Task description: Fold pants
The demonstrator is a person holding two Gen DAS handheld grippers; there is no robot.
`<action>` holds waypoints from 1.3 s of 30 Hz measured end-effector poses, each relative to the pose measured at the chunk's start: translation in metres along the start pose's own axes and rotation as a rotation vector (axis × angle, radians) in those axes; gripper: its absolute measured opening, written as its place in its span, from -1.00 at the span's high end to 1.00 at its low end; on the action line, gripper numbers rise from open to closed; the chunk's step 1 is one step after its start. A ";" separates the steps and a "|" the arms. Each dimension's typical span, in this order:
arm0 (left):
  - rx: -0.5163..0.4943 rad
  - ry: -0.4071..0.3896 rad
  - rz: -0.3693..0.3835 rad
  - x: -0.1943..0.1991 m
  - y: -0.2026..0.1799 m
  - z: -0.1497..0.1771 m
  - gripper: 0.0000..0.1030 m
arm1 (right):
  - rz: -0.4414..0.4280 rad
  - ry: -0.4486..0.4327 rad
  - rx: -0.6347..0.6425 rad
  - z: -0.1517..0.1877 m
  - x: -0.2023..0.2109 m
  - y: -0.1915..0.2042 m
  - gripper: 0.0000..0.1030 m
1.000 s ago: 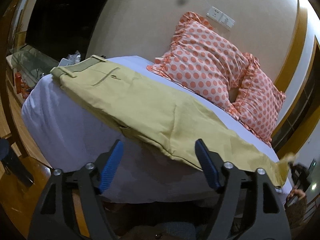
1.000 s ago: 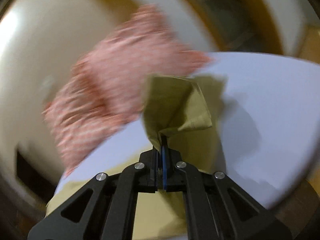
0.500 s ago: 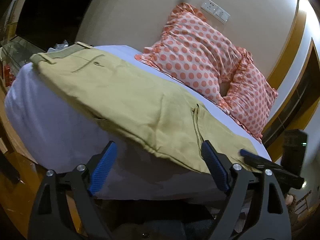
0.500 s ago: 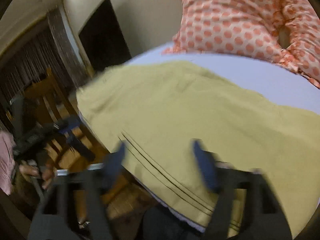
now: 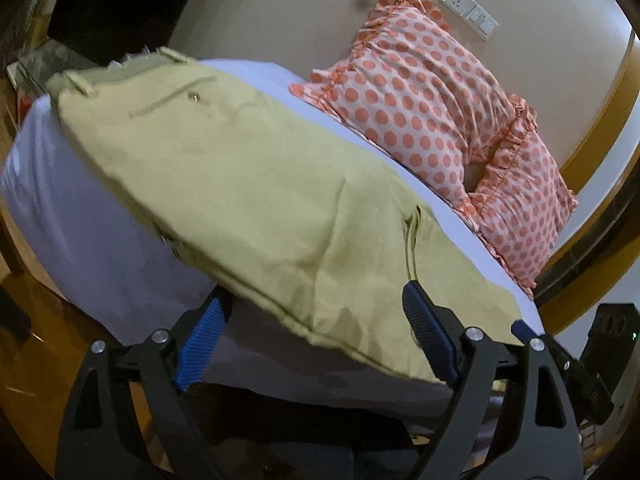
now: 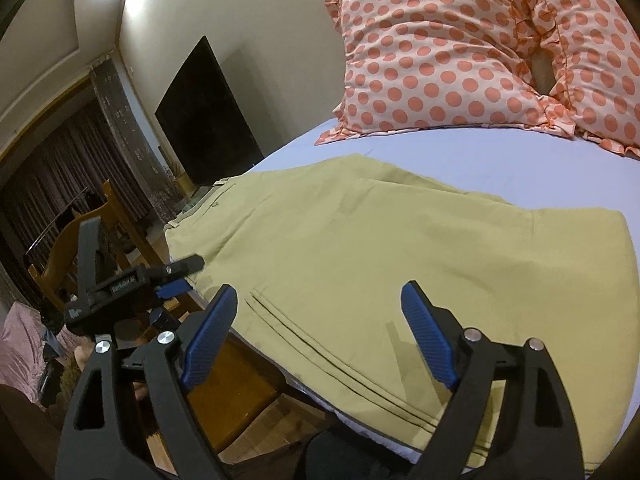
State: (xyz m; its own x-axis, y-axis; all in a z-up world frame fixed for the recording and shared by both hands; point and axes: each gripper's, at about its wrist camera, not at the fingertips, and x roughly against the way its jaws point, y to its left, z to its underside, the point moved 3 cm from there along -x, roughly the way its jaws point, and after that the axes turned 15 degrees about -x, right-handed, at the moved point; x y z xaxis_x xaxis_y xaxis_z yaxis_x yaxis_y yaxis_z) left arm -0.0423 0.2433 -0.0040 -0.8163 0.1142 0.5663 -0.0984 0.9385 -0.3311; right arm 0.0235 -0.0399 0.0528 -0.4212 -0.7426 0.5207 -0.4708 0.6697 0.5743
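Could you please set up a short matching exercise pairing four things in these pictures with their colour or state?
Things:
1. pants
2. pillows
3. bed sheet
4. right tool

Descriptions:
a. pale lavender-white, under the garment
b. open, holding nothing
c. khaki yellow, folded over and lying flat
d. pink with orange dots, against the wall

Pairs: 1-c, 2-d, 3-a, 4-b
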 end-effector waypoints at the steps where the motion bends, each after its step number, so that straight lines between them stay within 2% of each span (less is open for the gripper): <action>1: -0.002 -0.012 0.005 0.003 -0.001 -0.005 -0.65 | 0.002 0.002 -0.005 0.000 -0.001 -0.001 -0.67; 3: -0.012 -0.036 0.014 0.006 -0.003 -0.014 -0.65 | 0.000 0.003 -0.014 0.001 -0.002 -0.004 -0.67; 6: -0.035 -0.031 -0.015 -0.002 0.001 -0.024 -0.66 | 0.001 0.004 -0.034 0.002 -0.004 -0.009 -0.68; 7: -0.005 -0.022 -0.041 -0.006 0.010 -0.025 -0.65 | 0.000 0.006 -0.041 0.002 -0.004 -0.010 -0.68; 9: 0.084 -0.030 -0.045 -0.007 0.034 -0.028 -0.65 | 0.001 0.002 -0.044 0.003 -0.003 -0.011 -0.68; 10: 0.127 -0.046 -0.058 -0.004 0.046 -0.029 -0.64 | 0.001 -0.003 -0.043 0.003 -0.002 -0.011 -0.68; 12: 0.229 -0.103 -0.060 0.003 0.077 -0.032 -0.51 | -0.008 -0.018 -0.044 0.002 0.001 -0.012 -0.68; 14: 0.347 -0.127 -0.035 0.006 0.109 -0.036 -0.27 | -0.017 -0.026 -0.052 0.001 0.001 -0.014 -0.68; 15: 0.385 -0.133 -0.027 0.006 0.119 -0.038 -0.22 | -0.017 -0.033 -0.057 0.000 0.001 -0.015 -0.68; 16: 0.417 -0.137 -0.022 0.006 0.129 -0.040 -0.08 | -0.019 -0.035 -0.058 0.000 0.001 -0.015 -0.68; 17: 0.444 -0.136 -0.028 0.005 0.137 -0.041 0.15 | -0.023 -0.042 -0.058 0.000 0.003 -0.015 -0.68; 18: 0.472 -0.132 -0.026 0.003 0.148 -0.043 0.24 | -0.026 -0.049 -0.058 -0.001 0.004 -0.016 -0.68; 19: 0.489 -0.123 -0.026 0.001 0.155 -0.044 0.53 | -0.029 -0.058 -0.058 -0.001 0.007 -0.017 -0.68; 20: 0.503 -0.109 -0.033 -0.002 0.159 -0.045 0.70 | -0.029 -0.065 -0.059 -0.001 0.009 -0.018 -0.68; 22: 0.473 -0.086 -0.055 -0.003 0.157 -0.052 0.76 | -0.027 -0.086 -0.064 -0.003 0.015 -0.023 -0.68; 24: 0.328 -0.079 -0.136 0.004 0.131 -0.074 0.79 | -0.017 -0.118 -0.067 -0.007 0.025 -0.029 -0.68; 26: 0.159 -0.092 -0.163 0.013 0.089 -0.102 0.80 | 0.004 -0.199 -0.076 -0.015 0.046 -0.037 -0.68; 29: -0.171 -0.112 -0.139 0.016 -0.019 -0.140 0.79 | 0.046 -0.312 -0.115 -0.027 0.080 -0.054 -0.70; 32: -0.482 -0.128 -0.041 0.009 -0.129 -0.141 0.70 | 0.101 -0.443 -0.194 -0.036 0.123 -0.080 -0.75; 33: -0.608 -0.121 0.030 0.003 -0.176 -0.128 0.69 | 0.115 -0.480 -0.225 -0.038 0.137 -0.089 -0.75; 34: -0.691 -0.107 0.079 -0.004 -0.207 -0.115 0.67 | 0.125 -0.503 -0.248 -0.039 0.146 -0.096 -0.75; 35: -0.800 -0.073 0.139 -0.017 -0.244 -0.090 0.65 | 0.138 -0.530 -0.282 -0.039 0.158 -0.107 -0.75; 37: -0.952 -0.004 0.193 -0.039 -0.284 -0.046 0.65 | 0.151 -0.556 -0.346 -0.038 0.174 -0.125 -0.75; 38: -1.055 0.053 0.220 -0.056 -0.302 -0.011 0.65 | 0.146 -0.553 -0.373 -0.038 0.177 -0.132 -0.75; 39: -1.117 0.097 0.235 -0.067 -0.310 0.012 0.66 | 0.137 -0.541 -0.404 -0.037 0.179 -0.140 -0.75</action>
State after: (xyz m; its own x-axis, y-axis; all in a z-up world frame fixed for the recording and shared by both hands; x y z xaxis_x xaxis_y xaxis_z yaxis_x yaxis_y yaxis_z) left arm 0.0360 -0.0592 0.0524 -0.6956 0.3044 0.6508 0.6509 0.6505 0.3914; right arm 0.0430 -0.2663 0.0890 -0.8336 -0.4778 0.2769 -0.1039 0.6282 0.7711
